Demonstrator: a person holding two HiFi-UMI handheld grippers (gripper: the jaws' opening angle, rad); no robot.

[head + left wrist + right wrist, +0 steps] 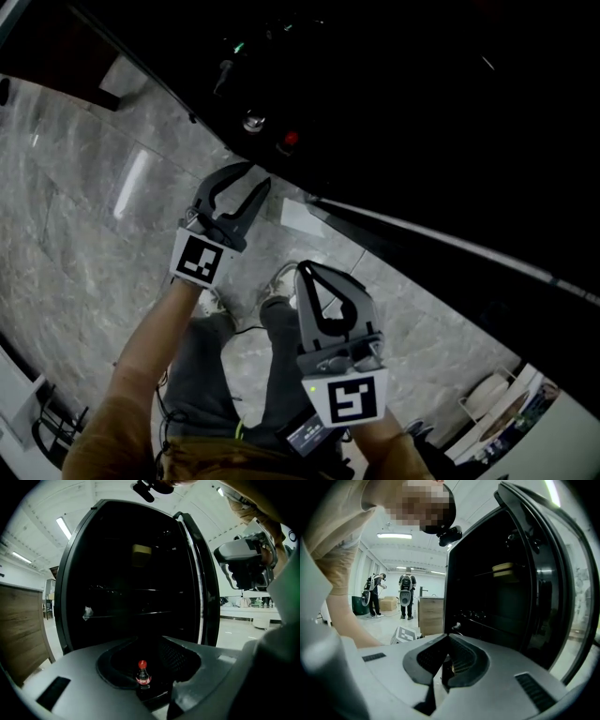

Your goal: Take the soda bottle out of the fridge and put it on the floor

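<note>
A small soda bottle (143, 673) with a red cap and red label stands upright at the foot of the open black fridge (131, 573). In the left gripper view it shows in the gap between the jaws, a short way ahead, with neither pad touching it. From the head view only its red cap (290, 139) shows, at the fridge's dark edge; what it stands on is hidden. My left gripper (246, 176) is open and points at it. My right gripper (307, 272) hangs back nearer my legs, its jaws shut with nothing between them (447, 637).
The fridge door (201, 573) stands swung open on the right. A silver-topped object (252, 120) sits beside the red cap. A wooden cabinet (23, 630) is left of the fridge. Grey marble floor (84, 216) spreads around my feet. Two people (407, 592) stand far off.
</note>
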